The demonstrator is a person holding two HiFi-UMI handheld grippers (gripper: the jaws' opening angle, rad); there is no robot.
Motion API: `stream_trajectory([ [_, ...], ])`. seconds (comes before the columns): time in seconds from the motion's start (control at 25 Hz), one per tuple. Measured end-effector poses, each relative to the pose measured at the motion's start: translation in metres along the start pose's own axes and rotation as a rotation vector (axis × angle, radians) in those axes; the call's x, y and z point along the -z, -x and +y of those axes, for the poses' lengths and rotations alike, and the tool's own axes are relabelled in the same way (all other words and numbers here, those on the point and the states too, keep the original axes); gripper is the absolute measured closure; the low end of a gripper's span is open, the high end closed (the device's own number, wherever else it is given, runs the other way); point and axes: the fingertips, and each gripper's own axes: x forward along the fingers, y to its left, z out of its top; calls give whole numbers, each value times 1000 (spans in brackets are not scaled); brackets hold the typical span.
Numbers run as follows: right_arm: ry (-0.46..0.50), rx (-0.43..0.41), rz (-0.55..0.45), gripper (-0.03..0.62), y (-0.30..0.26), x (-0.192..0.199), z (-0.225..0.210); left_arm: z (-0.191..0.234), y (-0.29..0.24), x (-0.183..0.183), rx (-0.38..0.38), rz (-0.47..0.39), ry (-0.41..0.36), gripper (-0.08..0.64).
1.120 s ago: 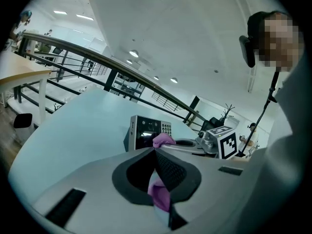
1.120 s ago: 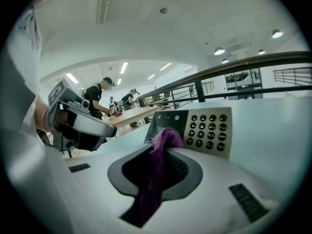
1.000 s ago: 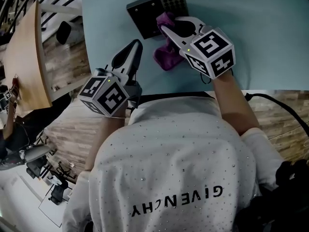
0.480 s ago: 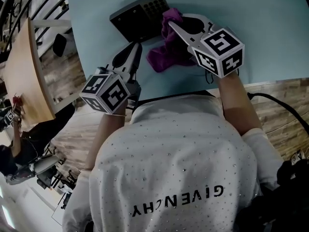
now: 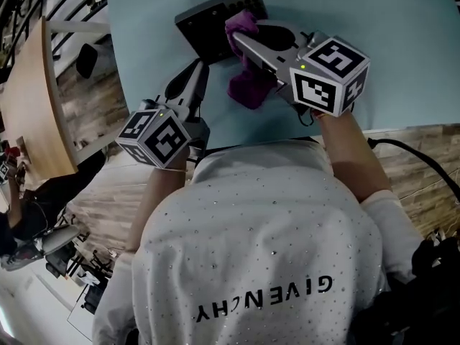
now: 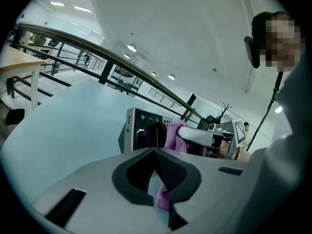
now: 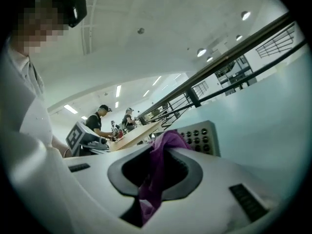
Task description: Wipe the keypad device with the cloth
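Note:
The dark keypad device [image 5: 208, 21] lies at the far side of the pale blue table [image 5: 402, 56]. My right gripper [image 5: 238, 37] is shut on the purple cloth [image 5: 248, 77]; the cloth's top end rests on the device's button side and the rest hangs toward me. In the right gripper view the cloth [image 7: 161, 165] fills the jaws, with the round buttons of the keypad device [image 7: 199, 136] just past them. My left gripper [image 5: 200, 66] is shut and empty, its tip close to the device's near edge. The left gripper view shows the device [image 6: 141, 133], the cloth [image 6: 175, 136] and the right gripper [image 6: 202, 136].
A wooden table [image 5: 32, 99] stands at the left beyond the blue table's edge, over plank flooring [image 5: 93, 99]. A black cable [image 5: 410, 153] runs at the right. Two people [image 7: 100, 121] stand at a wooden table in the distance.
The right gripper has carried the cloth leftward over the keypad's button side. The left gripper has stayed shut near the device's near edge.

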Motion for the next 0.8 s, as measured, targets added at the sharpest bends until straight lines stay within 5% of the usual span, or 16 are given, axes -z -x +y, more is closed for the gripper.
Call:
stream_trajectory([
  [0.32,91,56,228,541,-62,67,40,30,35,11,-26,16,17,560],
  [0.8,-220,248,45,541,-12,56,-9,44,73,23,11,9,41,560],
])
